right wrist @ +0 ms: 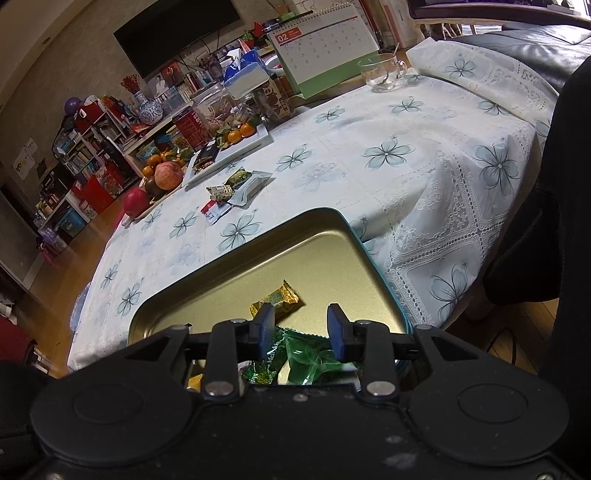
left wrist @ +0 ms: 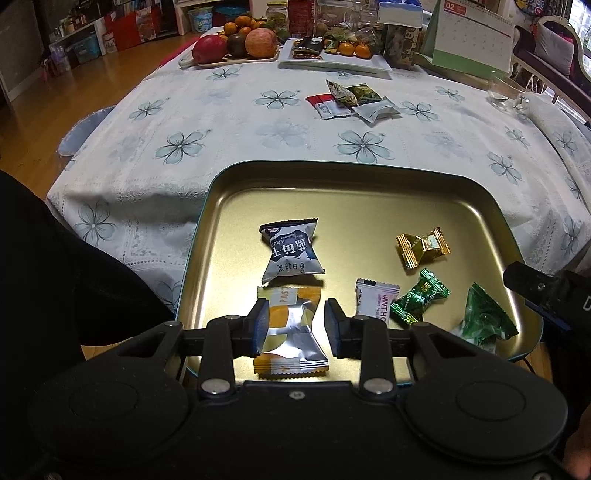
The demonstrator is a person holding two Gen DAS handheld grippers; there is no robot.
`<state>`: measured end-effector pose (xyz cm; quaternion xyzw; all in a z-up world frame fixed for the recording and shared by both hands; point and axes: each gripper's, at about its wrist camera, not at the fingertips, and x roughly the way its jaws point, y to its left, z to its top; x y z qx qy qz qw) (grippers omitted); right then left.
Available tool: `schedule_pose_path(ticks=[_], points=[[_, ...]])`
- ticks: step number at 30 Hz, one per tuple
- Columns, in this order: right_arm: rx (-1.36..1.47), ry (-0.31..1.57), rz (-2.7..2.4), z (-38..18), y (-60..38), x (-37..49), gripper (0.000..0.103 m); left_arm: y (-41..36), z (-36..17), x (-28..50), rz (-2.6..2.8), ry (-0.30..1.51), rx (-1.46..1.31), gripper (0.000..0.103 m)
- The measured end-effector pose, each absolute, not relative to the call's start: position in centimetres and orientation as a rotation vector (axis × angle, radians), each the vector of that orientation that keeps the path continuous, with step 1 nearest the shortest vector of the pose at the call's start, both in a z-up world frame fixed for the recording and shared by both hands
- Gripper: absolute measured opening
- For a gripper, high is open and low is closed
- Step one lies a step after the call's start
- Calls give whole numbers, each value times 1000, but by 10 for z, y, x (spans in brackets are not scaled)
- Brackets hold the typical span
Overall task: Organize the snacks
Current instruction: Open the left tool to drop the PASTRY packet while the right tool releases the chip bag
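Note:
A gold tin tray [left wrist: 354,177] sits at the near table edge and holds several snacks. Among them are a blue-white packet [left wrist: 291,251], a gold candy [left wrist: 423,247], a white-pink packet [left wrist: 375,299] and a green candy [left wrist: 419,297]. My left gripper [left wrist: 295,328] hangs open over an orange-silver packet [left wrist: 291,354] that lies flat in the tray. My right gripper [right wrist: 301,330] is open above a green wrapper [right wrist: 314,354] in the tray's right corner, with the gold candy [right wrist: 282,297] just beyond. More packets [left wrist: 351,99] lie piled on the cloth farther back.
At the far side stand a board of fruit [left wrist: 236,44], a white plate with tangerines [left wrist: 332,59], a desk calendar [left wrist: 472,33] and a glass cup [left wrist: 506,96]. The flowered tablecloth [left wrist: 221,122] drops off at the left. A dark sleeve [left wrist: 44,266] is at the near left.

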<state>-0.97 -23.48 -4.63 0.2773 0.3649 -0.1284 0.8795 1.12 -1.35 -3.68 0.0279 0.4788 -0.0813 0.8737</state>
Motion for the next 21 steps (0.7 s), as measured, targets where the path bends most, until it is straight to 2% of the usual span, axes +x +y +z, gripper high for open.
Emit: schedule_pose_path(ticks=[21], points=[[562,779,-244,-48,-230,-7,36,-11,-37,12,-162,1013,52,42]])
